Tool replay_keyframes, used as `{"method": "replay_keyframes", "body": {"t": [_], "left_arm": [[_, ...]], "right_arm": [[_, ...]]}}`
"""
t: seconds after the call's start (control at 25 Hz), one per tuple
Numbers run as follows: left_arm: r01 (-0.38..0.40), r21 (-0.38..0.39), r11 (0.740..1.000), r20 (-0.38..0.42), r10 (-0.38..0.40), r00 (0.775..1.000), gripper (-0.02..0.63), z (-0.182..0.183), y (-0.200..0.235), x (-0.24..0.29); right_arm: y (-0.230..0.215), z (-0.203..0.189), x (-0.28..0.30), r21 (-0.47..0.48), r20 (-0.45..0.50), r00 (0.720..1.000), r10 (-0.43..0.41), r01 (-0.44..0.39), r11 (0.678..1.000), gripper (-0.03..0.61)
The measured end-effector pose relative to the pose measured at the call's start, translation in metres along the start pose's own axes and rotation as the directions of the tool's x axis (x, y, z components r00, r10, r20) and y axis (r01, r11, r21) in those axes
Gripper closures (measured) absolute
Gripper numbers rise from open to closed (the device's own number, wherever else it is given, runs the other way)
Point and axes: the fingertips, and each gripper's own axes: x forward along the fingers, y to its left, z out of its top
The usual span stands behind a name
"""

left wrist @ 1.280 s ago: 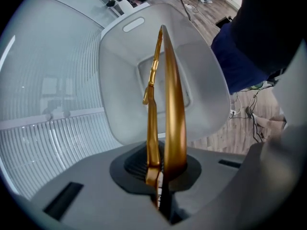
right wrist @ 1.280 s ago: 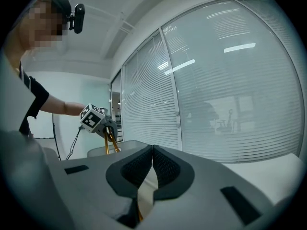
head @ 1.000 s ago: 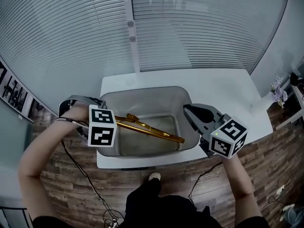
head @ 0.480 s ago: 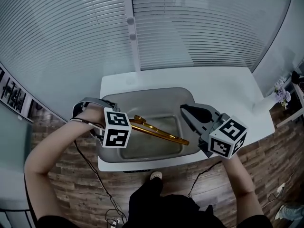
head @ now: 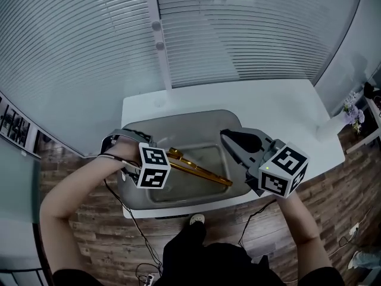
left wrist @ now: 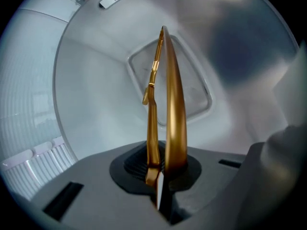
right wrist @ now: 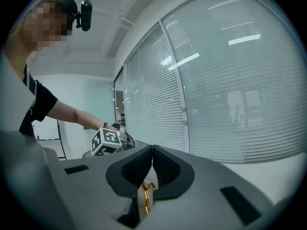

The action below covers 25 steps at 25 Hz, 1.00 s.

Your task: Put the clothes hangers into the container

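gripping a gold hanger [left wrist: 175, 104] by one end, the left gripper [left wrist: 160, 176] is keeping its jaws clenched on the metal, and the hanger is reaching away from the pads down toward the flat bottom of the grey container [head: 178, 117]. in the left gripper view two gold strips are showing side by side between the pads, a broad curved one and a thinner bent one just beside it. i cannot tell whether they are parts of one hanger or of two. from the head view the hanger is lying slantwise inside the container, running from the left gripper near the left wall toward the front right corner. i cannot tell whether its far tip is touching the bottom. the left gripper's marker cube [head: 153, 165] is covering the jaws in that view. the container is sitting on the white table [head: 274, 100], close to the table's near edge. the right gripper [right wrist: 152, 152] is hanging at the container's right rim and pointing across it toward the left gripper. its pads are pressing together at the tips with nothing between them there. a small gold hook [right wrist: 146, 195] is showing in the slot lower down under the pads, and i cannot tell whether it is being caught there or only seen through the gap. window blinds [head: 238, 28] are standing behind the table, and a wooden floor [head: 89, 237] is showing below it.
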Motion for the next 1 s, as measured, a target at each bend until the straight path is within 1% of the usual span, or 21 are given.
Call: {"method": "replay_keyframes", "body": {"t": [0.2, 0.32, 0.4, 0.52, 0.64, 0.72, 0.76, 0.92, 1.0], "left_arm": [[-0.057, 0.036, 0.998, 0.007, 0.057, 0.998, 0.583, 0.005, 0.004, 0.005], [-0.064, 0.040, 0.997, 0.019, 0.064, 0.998, 0.581, 0.007, 0.004, 0.007], [-0.027, 0.033, 0.999, 0.031, 0.026, 0.999, 0.564, 0.009, -0.001, 0.007], [0.079, 0.031, 0.996, 0.041, -0.080, 0.996, 0.495, 0.012, -0.017, 0.008], [0.129, 0.060, 0.990, 0.024, -0.130, 0.991, 0.456, 0.011, -0.028, 0.012], [0.163, 0.057, 0.985, 0.015, -0.164, 0.986, 0.404, 0.009, -0.033, 0.014], [0.179, 0.054, 0.982, 0.013, -0.180, 0.984, 0.389, 0.008, -0.036, 0.014], [0.228, 0.034, 0.973, 0.030, -0.229, 0.973, 0.363, 0.007, -0.040, 0.012], [0.278, 0.015, 0.960, 0.052, -0.279, 0.959, 0.346, 0.006, -0.043, 0.008]], "right_arm": [[-0.001, 0.001, -0.002, 0.014, 0.015, 1.000, -0.011, 0.010, 1.000, 0.551], [-0.002, 0.001, -0.002, 0.015, 0.019, 1.000, -0.017, 0.016, 1.000, 0.551], [-0.003, 0.001, -0.002, 0.016, 0.020, 1.000, -0.019, 0.019, 1.000, 0.551], [-0.003, 0.001, -0.003, 0.016, 0.017, 1.000, -0.017, 0.016, 1.000, 0.551], [-0.002, 0.001, -0.003, 0.010, 0.016, 1.000, -0.014, 0.014, 1.000, 0.551], [-0.001, 0.002, -0.003, 0.016, 0.018, 1.000, -0.016, 0.015, 1.000, 0.551], [-0.001, 0.002, -0.003, 0.019, 0.020, 1.000, -0.016, 0.015, 1.000, 0.551], [-0.001, 0.002, -0.004, 0.024, 0.022, 1.000, -0.018, 0.017, 1.000, 0.551], [-0.001, 0.003, -0.004, 0.028, 0.026, 0.999, -0.019, 0.018, 0.999, 0.551]]}}
